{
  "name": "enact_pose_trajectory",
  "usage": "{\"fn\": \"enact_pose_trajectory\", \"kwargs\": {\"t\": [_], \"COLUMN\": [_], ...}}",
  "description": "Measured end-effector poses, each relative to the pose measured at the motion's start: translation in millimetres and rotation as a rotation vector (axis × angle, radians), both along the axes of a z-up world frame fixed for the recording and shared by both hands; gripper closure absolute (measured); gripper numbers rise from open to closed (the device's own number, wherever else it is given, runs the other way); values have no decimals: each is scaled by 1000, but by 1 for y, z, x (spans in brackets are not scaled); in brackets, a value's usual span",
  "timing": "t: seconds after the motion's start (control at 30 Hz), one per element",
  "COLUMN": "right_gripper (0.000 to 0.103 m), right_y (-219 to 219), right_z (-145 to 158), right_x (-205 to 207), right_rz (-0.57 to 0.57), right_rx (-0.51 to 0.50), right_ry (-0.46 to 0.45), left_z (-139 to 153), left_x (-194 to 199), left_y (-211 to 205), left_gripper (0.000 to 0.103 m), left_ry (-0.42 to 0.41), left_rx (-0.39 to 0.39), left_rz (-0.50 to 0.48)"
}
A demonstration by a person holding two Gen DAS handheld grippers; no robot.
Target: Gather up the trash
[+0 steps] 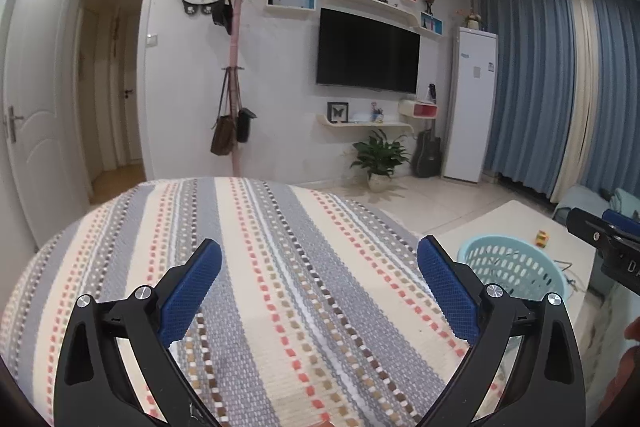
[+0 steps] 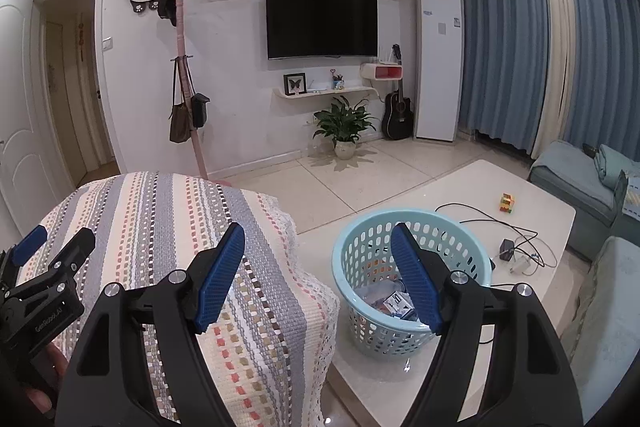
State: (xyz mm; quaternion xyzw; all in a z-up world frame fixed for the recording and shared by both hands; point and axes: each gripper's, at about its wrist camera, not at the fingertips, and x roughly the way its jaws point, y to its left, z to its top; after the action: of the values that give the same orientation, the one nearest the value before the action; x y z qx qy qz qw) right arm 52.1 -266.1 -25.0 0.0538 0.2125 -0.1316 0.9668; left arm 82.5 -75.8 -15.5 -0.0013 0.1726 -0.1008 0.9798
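Observation:
A light blue plastic basket (image 2: 372, 227) stands on the white low table (image 2: 532, 199); several pieces of trash (image 2: 390, 301) lie in its bottom. The basket also shows at the right of the left wrist view (image 1: 504, 259). My left gripper (image 1: 320, 255) is open and empty, above a striped woven cover (image 1: 280, 287). My right gripper (image 2: 318, 239) is open and empty, held between the striped cover (image 2: 180, 211) and the basket, with its right finger in front of the basket. The left gripper also shows at the left edge of the right wrist view (image 2: 52, 245).
On the white table lie a coloured cube (image 2: 507, 203), a black adapter (image 2: 507, 250) and tangled cables (image 2: 480, 215). A blue-grey sofa (image 2: 576, 179) stands at the right. A potted plant (image 2: 345, 125), a guitar (image 2: 397, 115), a coat stand (image 2: 188, 75) and a TV (image 2: 322, 21) are by the far wall.

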Motion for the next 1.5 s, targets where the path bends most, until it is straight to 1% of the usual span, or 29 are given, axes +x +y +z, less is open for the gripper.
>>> {"fn": "enact_pose_trajectory", "kwargs": {"t": [0.43,0.73,0.93,1.2,1.5], "right_gripper": [31,31,31,31,31], "right_y": [-4,-5,-3,1,1], "right_z": [-6,-3,-10,-20,-19], "right_x": [5,3,2,3,0], "right_rz": [-15,-17,-13,0,1], "right_rx": [12,13,15,25,37], "right_ry": [4,-9,3,22,14], "left_z": [0,-1,0,0,2], "left_x": [-3,-2,-2,-2,-3], "left_y": [2,5,9,10,11], "left_gripper": [8,8,8,8,8], "left_ry": [6,10,11,13,15], "left_rx": [-8,-19,-34,-37,-45], "left_rz": [10,12,12,13,13]}}
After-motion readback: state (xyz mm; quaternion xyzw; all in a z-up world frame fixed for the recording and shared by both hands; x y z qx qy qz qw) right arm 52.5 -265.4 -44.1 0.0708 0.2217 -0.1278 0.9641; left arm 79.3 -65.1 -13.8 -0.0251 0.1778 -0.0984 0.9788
